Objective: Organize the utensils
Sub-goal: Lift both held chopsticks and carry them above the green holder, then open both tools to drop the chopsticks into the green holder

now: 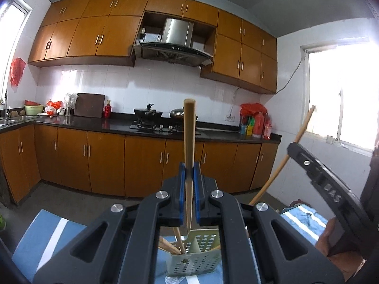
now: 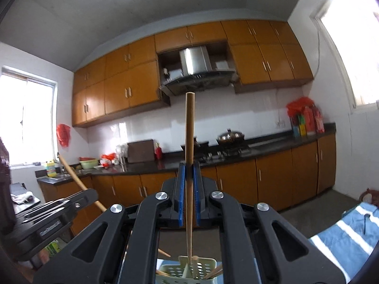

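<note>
My left gripper [image 1: 189, 169] is shut on a wooden chopstick [image 1: 189, 137] that stands upright, its lower tip over a pale green perforated utensil holder [image 1: 194, 258] with several chopsticks in it. My right gripper [image 2: 189, 169] is shut on another wooden chopstick [image 2: 190, 142], also upright, its tip reaching into the same holder [image 2: 187, 269]. The right gripper's chopstick also shows in the left wrist view [image 1: 284, 156], and the left gripper's chopstick shows in the right wrist view [image 2: 78, 179].
The holder stands on a blue and white striped cloth [image 1: 47, 232]. Behind is a kitchen: a dark counter [image 1: 118, 125] with a gas stove [image 1: 154, 124], pots, red bottles [image 1: 258, 123], orange cabinets and bright windows.
</note>
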`<state>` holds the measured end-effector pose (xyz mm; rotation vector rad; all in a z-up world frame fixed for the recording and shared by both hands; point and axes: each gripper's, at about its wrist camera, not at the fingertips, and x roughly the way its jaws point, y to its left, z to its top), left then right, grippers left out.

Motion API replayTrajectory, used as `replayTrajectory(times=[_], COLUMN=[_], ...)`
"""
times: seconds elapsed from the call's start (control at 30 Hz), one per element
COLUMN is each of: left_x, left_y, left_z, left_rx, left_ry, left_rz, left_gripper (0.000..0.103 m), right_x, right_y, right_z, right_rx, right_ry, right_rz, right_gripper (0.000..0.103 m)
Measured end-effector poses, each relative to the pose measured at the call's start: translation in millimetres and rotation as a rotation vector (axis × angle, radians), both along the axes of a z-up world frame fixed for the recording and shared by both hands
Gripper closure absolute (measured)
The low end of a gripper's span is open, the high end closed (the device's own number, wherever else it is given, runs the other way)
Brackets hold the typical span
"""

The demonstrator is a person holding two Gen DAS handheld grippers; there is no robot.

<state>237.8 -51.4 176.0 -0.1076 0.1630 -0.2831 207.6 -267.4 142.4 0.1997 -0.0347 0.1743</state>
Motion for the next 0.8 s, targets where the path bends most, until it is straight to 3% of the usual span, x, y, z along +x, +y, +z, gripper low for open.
replayTrajectory(times=[0.33,0.4,0.47,0.63,0.7,0.8], left_x=[30,29,25,6,-3,-25], left_y=[-3,0,5,22,29,40], left_z=[-41,-42,-40,-29,-25,-19], left_rx=[0.010,0.008,-0.001,-0.022,-0.029,-0.031], left_ry=[0.083,0.089,0.087,0.063,0.051,0.035], left_rz=[-0.033,-0.030,-0.027,0.004,0.014,0.034], left_gripper=[0.095,0.095,0.089,0.081,0.076,0.066], right_x=[28,23,17,-8,-17,-40], right_y=[7,8,6,-4,-7,-8], right_z=[-34,-34,-32,-19,-14,-9], right_rx=[-0.031,-0.034,-0.029,-0.017,-0.018,-0.033], right_ry=[0.153,0.161,0.153,0.129,0.119,0.108], right_rz=[0.050,0.054,0.042,0.024,0.017,0.000], right_gripper=[0.095,0.088,0.062,0.061,0.055,0.039])
